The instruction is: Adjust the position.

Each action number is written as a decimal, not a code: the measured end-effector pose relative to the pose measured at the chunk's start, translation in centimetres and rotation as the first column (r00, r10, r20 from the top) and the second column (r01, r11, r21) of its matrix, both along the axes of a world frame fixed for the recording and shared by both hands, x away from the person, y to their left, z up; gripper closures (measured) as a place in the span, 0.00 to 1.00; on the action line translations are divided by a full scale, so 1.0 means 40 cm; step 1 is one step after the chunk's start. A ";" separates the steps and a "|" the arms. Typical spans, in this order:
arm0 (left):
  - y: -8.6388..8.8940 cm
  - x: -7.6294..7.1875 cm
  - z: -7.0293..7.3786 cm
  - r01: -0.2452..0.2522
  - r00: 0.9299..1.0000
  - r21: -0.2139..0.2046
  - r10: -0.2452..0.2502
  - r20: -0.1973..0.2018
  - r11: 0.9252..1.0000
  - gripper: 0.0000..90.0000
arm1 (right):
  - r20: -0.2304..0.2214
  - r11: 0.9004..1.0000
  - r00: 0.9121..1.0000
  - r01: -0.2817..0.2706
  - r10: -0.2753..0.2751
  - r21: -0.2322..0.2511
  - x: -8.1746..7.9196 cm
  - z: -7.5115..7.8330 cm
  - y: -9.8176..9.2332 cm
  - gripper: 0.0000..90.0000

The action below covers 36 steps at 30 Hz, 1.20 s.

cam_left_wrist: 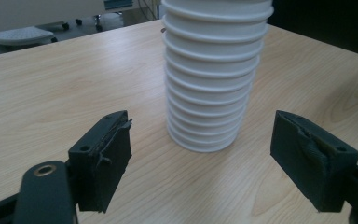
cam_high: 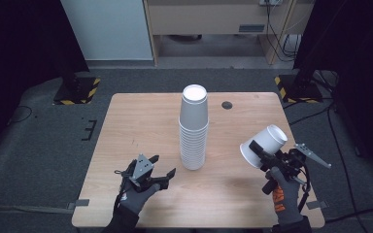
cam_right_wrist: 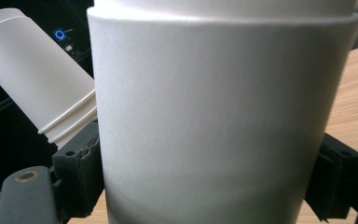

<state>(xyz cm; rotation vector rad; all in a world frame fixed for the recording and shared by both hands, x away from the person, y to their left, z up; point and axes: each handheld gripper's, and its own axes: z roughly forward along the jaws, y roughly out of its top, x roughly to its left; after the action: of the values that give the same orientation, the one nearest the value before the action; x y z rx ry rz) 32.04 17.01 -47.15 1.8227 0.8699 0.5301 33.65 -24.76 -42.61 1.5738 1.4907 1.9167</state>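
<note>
Work in hand: taking single cups off the tall stack of white cups (cam_high: 193, 128) that stands upside down near the middle of the bench (cam_high: 126, 126).
Right tool (cam_high: 264, 155): clenched on one loose cup (cam_high: 263, 145), lifted off the bench at about 4 o'clock from the stack and well apart from it.
Why held so: the cup lies tilted, closed base up and away, probably just drawn clear and ready to be set down.
Left tool (cam_high: 158, 170): released, jaws spread wide, low at about 8 o'clock from the stack, near it but not touching.
Why there: in the left gripper view the stack's foot (cam_left_wrist: 209, 135) sits between the jaws, likely to steady the remaining cups.
Hard to tell: in the right gripper view the held cup (cam_right_wrist: 223, 116) hides the bench ahead; the stack (cam_right_wrist: 32, 74) shows slanting at upper left. The stack's top is cut off in the left gripper view.
</note>
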 end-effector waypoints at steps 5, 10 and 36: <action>-0.026 -0.004 0.004 0.028 1.000 0.000 -0.028 0.006 1.000 0.22 | -0.006 1.000 1.000 -0.001 0.001 -0.004 -0.002 -0.003 0.004 0.18; -0.043 -0.008 0.007 0.040 0.999 0.004 -0.040 0.011 0.999 0.24 | -0.013 1.000 1.000 -0.006 0.006 -0.006 -0.002 -0.007 0.010 0.18; -0.186 -0.006 0.020 0.149 0.987 0.019 -0.150 0.052 0.989 0.32 | -0.015 1.000 1.000 -0.025 0.025 0.009 -0.007 -0.006 0.019 0.18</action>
<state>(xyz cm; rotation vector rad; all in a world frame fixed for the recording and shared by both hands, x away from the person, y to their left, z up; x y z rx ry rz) 31.79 9.58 -46.34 1.8618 0.6885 0.4883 33.37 -23.99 -42.86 1.5848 1.5167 1.9314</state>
